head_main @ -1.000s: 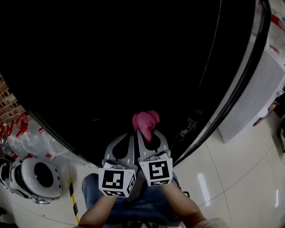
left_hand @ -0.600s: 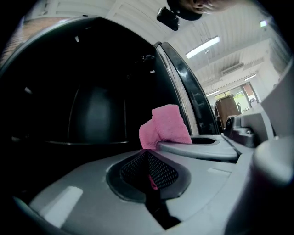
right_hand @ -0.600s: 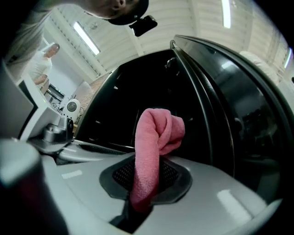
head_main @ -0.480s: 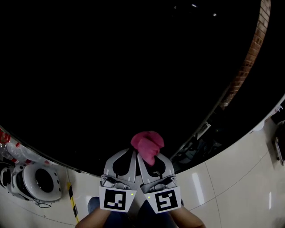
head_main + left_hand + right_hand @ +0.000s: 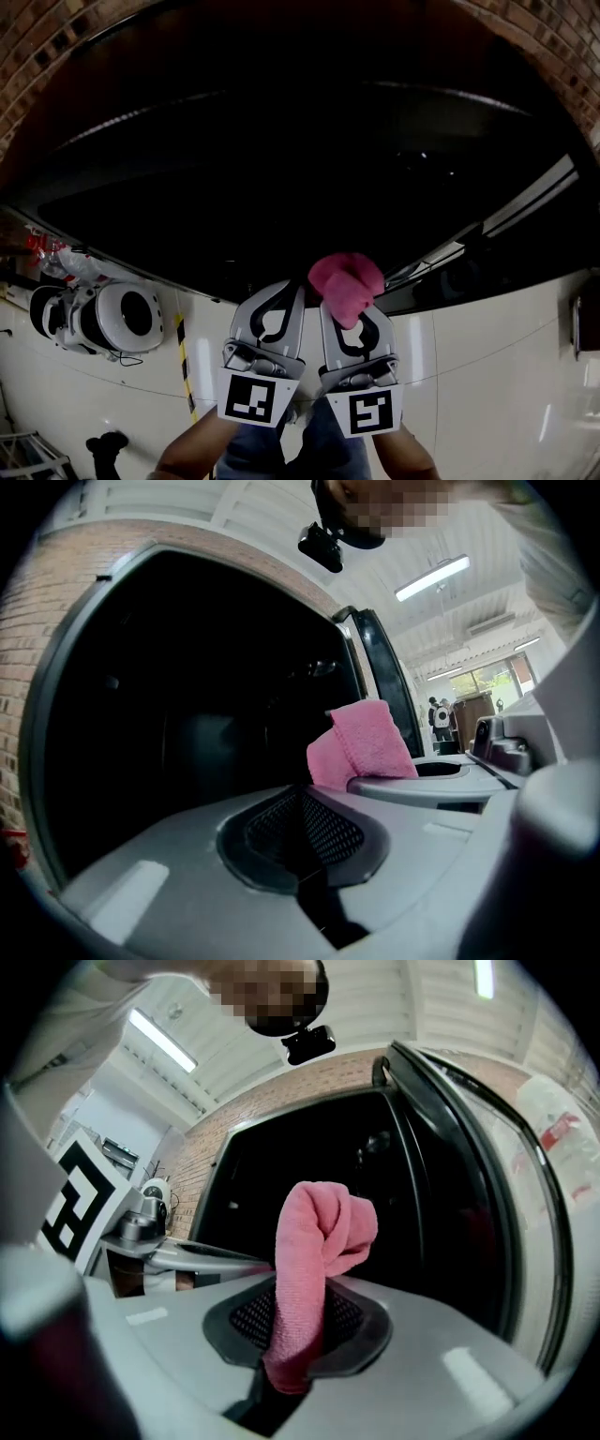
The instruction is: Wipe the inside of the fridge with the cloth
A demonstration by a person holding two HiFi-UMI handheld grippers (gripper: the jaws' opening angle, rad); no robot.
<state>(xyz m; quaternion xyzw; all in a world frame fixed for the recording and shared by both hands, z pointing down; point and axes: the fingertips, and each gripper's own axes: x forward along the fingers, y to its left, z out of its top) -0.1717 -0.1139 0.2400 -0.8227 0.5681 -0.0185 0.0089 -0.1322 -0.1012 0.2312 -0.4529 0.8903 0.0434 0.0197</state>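
The fridge (image 5: 281, 169) is a big dark cavity set against a brick wall; nothing inside it can be made out. My right gripper (image 5: 347, 309) is shut on a pink cloth (image 5: 345, 284), which bunches up above its tips in front of the fridge's lower edge. In the right gripper view the cloth (image 5: 319, 1241) rises from between the pads of the right gripper (image 5: 298, 1330). My left gripper (image 5: 291, 291) sits close beside it on the left, shut and empty, its pads together in the left gripper view (image 5: 300, 817). There the cloth (image 5: 366, 742) shows to the right.
The fridge door (image 5: 469, 1194) stands open at the right of the right gripper view. A white rounded machine (image 5: 103, 319) sits on the pale tiled floor at left, near a yellow-black tape strip (image 5: 184, 367). Brick wall (image 5: 37, 56) frames the fridge. People stand far off (image 5: 439, 722).
The head view has tilted, bringing the brick wall and the fridge's outline into sight. Both grippers stay side by side and have shifted slightly right, the cloth still held.
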